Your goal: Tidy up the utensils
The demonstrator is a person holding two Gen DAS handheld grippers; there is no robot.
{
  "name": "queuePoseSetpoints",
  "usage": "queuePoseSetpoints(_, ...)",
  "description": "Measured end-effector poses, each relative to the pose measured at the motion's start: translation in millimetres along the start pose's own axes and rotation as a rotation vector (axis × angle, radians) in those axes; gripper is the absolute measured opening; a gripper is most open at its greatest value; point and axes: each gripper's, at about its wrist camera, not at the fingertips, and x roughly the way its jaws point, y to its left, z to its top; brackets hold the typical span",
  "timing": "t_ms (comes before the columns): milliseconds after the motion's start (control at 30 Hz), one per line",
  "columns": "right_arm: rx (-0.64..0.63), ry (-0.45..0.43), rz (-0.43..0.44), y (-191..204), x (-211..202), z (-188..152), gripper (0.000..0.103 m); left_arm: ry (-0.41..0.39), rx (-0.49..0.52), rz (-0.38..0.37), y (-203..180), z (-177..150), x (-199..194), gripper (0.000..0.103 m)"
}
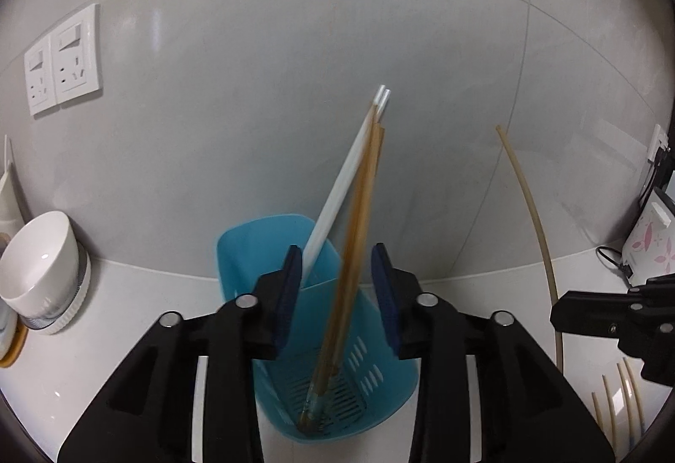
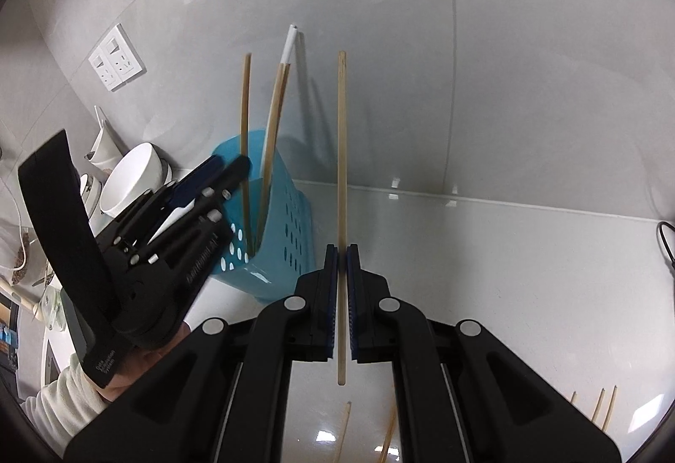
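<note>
1. Our left tongs [image 1: 337,265] stand spread just above the blue utensil basket [image 1: 270,248]; their pads [image 1: 291,273] press on nothing.
2. Between those spread jaws a blurred wooden chopstick pair [image 1: 358,218] stands with its tips down in the basket, clear of both pads.
3. Behind it, a white chopstick pair [image 1: 337,193] leans in the basket's far compartment.
4. Our right tongs [image 2: 342,252] are pressed together, pinching a single wooden chopstick [image 2: 341,151] upright, to the right of the basket.
5. Loose chopsticks [image 2: 599,412] lie on the white counter [image 2: 506,252] below and right of the right tongs.
6. A white bowl [image 1: 42,256] sits far left of the left tongs.
</note>
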Motion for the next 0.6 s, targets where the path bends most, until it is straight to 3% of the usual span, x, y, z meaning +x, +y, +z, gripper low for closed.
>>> queuePoseSetpoints(67, -0.004, -0.009, 0.011, 2, -2, 2, 0.004, 0.017, -0.003, 0.021, 5, 0, -6, 0.047)
queuePoseSetpoints(133, -0.010, -0.026, 0.024, 5, -3, 4, 0.004, 0.027, -0.028, 0.023, 11, 0, -14, 0.066)
queuePoseSetpoints(333, -0.015, -0.092, 0.106, 18, -4, 12, 0.004, 0.113, -0.094, 0.058, 33, 2, -33, 0.094)
queuePoseSetpoints(600, -0.020, -0.194, 0.184, 41, 2, 23, 0.004, 0.164, -0.121, 0.116, 54, -1, -46, 0.097)
